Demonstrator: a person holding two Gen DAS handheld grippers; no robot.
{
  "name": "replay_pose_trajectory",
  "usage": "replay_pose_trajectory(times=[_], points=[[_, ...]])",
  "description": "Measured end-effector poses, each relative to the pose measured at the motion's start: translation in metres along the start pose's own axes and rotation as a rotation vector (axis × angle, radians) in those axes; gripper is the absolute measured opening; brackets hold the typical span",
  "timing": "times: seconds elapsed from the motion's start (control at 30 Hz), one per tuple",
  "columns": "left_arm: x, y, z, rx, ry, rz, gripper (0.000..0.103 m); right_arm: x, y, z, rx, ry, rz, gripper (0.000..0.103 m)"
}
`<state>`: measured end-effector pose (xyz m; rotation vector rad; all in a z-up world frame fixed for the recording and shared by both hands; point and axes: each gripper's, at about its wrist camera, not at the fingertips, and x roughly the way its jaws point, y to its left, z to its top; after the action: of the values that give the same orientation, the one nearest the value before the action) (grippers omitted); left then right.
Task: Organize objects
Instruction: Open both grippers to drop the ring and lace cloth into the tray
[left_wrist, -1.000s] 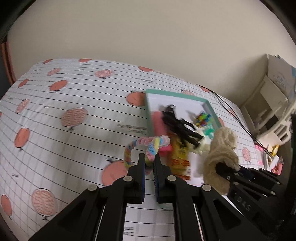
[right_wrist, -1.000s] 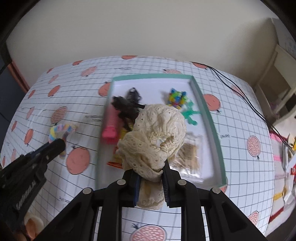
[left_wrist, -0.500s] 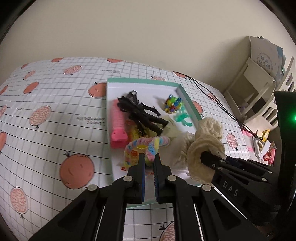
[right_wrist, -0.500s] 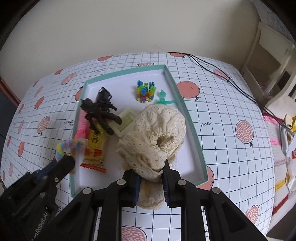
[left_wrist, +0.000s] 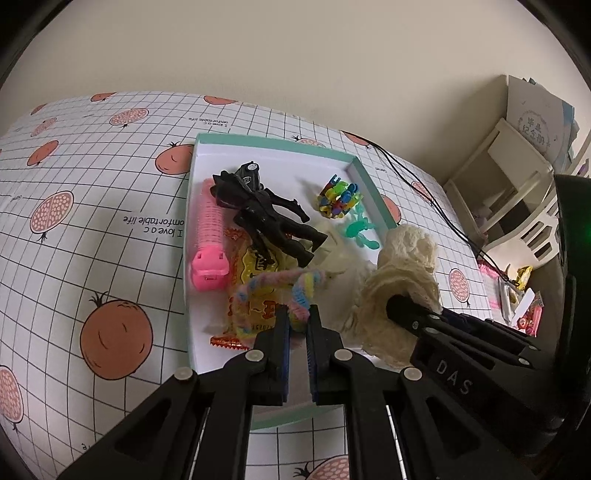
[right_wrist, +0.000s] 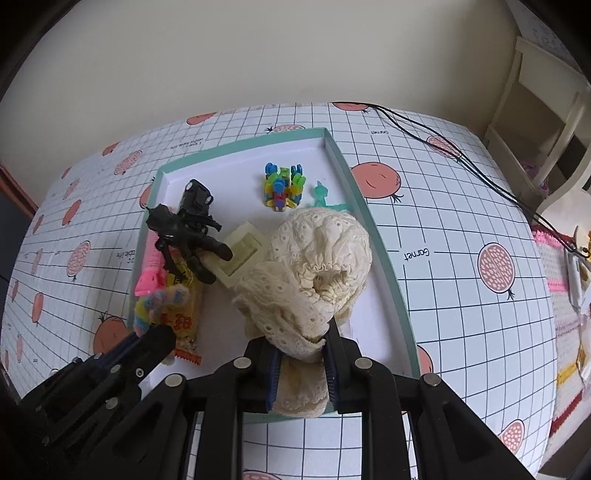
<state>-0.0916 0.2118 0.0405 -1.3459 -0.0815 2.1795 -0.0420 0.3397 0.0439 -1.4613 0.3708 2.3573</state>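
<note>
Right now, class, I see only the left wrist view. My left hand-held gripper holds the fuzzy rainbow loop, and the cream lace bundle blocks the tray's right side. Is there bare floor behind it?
Observer: Yes. In the right wrist view, white floor shows bare between the lace bundle and the tray rim's near right stretch.
Operator: Is the right hand-held gripper clamped on the bundle?
Observer: Yes. The right hand-held gripper pinches the bundle's lower folds between both fingers.
Operator: What is the pale thing under the black figure?
Observer: A pale yellow square frame, lying flat. One limb of the black figure lies across its corner.
</note>
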Motion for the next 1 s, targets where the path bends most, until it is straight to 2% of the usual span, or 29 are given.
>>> replay_pose_trajectory(times=[0.47, 0.8, 0.87, 1.0], points=[[0.025, 0.006, -0.002, -0.021, 0.052, 0.016, 0.009, 0.017, 0.002, 0.004, -0.001, 0.021, 0.010, 0.023], [0.021, 0.006, -0.002, -0.008, 0.057, 0.013, 0.010, 0.011, 0.006, 0.005, -0.010, 0.004, 0.002, 0.030], [0.019, 0.005, -0.003, 0.002, 0.058, 0.016, 0.012, 0.008, 0.007, 0.005, -0.006, -0.003, 0.012, 0.036], [0.012, 0.006, -0.004, 0.005, 0.052, 0.014, 0.022, 0.000, 0.007, 0.004, -0.008, -0.027, 0.004, 0.041]])
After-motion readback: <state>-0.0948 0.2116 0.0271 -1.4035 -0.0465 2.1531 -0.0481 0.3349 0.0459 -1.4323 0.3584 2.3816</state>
